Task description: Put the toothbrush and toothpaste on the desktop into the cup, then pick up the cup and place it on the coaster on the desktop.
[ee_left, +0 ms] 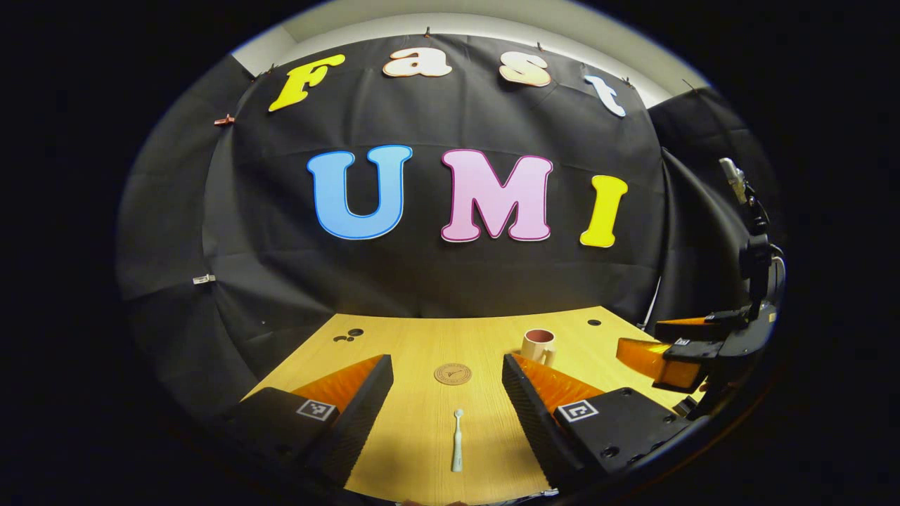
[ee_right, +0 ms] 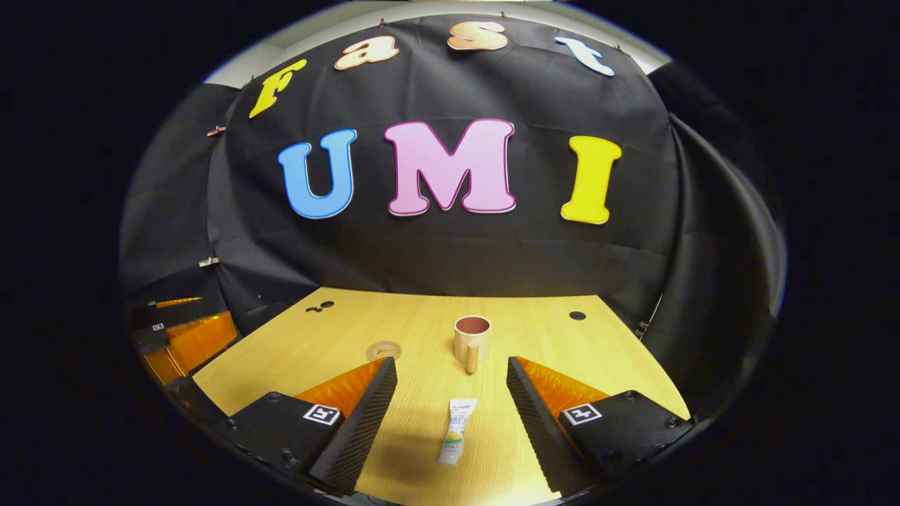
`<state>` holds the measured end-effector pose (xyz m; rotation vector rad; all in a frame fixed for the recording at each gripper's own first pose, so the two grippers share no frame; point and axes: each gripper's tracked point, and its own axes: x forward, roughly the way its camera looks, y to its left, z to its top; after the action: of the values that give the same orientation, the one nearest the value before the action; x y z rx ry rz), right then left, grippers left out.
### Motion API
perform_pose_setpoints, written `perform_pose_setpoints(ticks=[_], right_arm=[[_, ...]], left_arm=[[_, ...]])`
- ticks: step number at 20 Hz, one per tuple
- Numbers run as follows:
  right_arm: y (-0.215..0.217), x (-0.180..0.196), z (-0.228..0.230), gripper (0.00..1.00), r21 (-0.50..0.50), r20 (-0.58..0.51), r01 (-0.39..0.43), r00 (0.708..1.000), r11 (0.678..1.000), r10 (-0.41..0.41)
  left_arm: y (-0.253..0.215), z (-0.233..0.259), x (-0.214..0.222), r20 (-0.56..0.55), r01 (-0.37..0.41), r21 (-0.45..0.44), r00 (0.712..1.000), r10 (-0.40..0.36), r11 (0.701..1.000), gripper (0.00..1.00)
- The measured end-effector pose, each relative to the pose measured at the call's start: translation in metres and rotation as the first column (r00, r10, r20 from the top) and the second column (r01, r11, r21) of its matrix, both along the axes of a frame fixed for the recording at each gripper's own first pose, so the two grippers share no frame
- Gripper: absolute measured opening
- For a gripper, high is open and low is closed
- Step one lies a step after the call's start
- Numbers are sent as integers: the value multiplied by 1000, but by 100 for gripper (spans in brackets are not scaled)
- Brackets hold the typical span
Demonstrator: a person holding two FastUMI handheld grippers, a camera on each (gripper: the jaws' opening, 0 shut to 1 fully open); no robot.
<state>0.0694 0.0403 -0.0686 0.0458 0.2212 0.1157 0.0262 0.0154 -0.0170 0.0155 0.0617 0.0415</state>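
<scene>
In the left gripper view, the left claw (ee_left: pixel 448 393) is spread wide and grasps nothing, with the toothbrush (ee_left: pixel 458 441) lying flat on the table (ee_left: pixel 408 344) between its fingers, head pointing away. The coaster (ee_left: pixel 453 373) sits just beyond the brush, and the cup (ee_left: pixel 538 346) stands upright farther off to the right. The right claw (ee_left: pixel 657 358) shows at the right edge, also spread. To take the brush well, I judge the left claw should come straight down over the handle's middle, its fingers closing across the thin shaft, low enough to catch it off the wood.

In the right gripper view, the right claw (ee_right: pixel 452 397) is released and empty, the toothpaste (ee_right: pixel 457 430) lying between its fingers, cap end near. The cup (ee_right: pixel 472 341) stands just beyond, handle facing the camera, the coaster (ee_right: pixel 383 350) to its left. A grip near the tube's firm cap end would probably hold it steadier than the soft body.
</scene>
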Motion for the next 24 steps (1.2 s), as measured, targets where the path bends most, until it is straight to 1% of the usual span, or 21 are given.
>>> perform_pose_setpoints(ticks=[2, 3, 4, 5, 8, 12, 14, 17, 21, 22, 24], right_arm=[[4, 9, -12, 97, 0, -34, -11, 999, 1000, 11], [6, 13, -20, 97, -8, -56, -17, 998, 1000, 17], [8, 18, -29, 97, -14, -80, -25, 996, 1000, 24], [10, 22, -39, 97, -17, -107, -34, 994, 999, 32], [14, 30, -62, 97, -20, -196, -45, 980, 999, 41], [10, 47, -90, 97, -16, -287, -38, 957, 999, 32], [9, 49, -105, 98, -18, -338, -48, 940, 999, 40], [10, 58, -130, 99, -9, -409, -67, 911, 998, 58], [9, 71, -159, 99, -20, -483, -89, 873, 996, 69], [9, 72, -168, 99, -30, -504, -97, 861, 995, 69], [8, 71, -186, 99, -44, -557, -112, 828, 993, 69]], left_arm=[[5, -7, 2, -30, -31, -20, 999, 31, 999, 99], [7, -7, 2, -37, -45, -35, 998, 43, 998, 95], [10, -7, 2, -41, -58, -46, 998, 57, 997, 99], [13, -9, 2, -48, -72, -52, 996, 70, 996, 99], [25, -18, 2, -77, -116, -47, 991, 112, 992, 99], [42, -36, 3, -139, -194, -49, 973, 186, 980, 99], [48, -44, 6, -168, -232, -49, 961, 221, 971, 99], [57, -57, 7, -206, -289, -24, 938, 278, 957, 99], [57, -67, 9, -249, -342, -9, 911, 329, 940, 99], [55, -70, 10, -260, -353, -7, 904, 339, 936, 99], [54, -76, 9, -284, -373, 2, 890, 358, 928, 99]])
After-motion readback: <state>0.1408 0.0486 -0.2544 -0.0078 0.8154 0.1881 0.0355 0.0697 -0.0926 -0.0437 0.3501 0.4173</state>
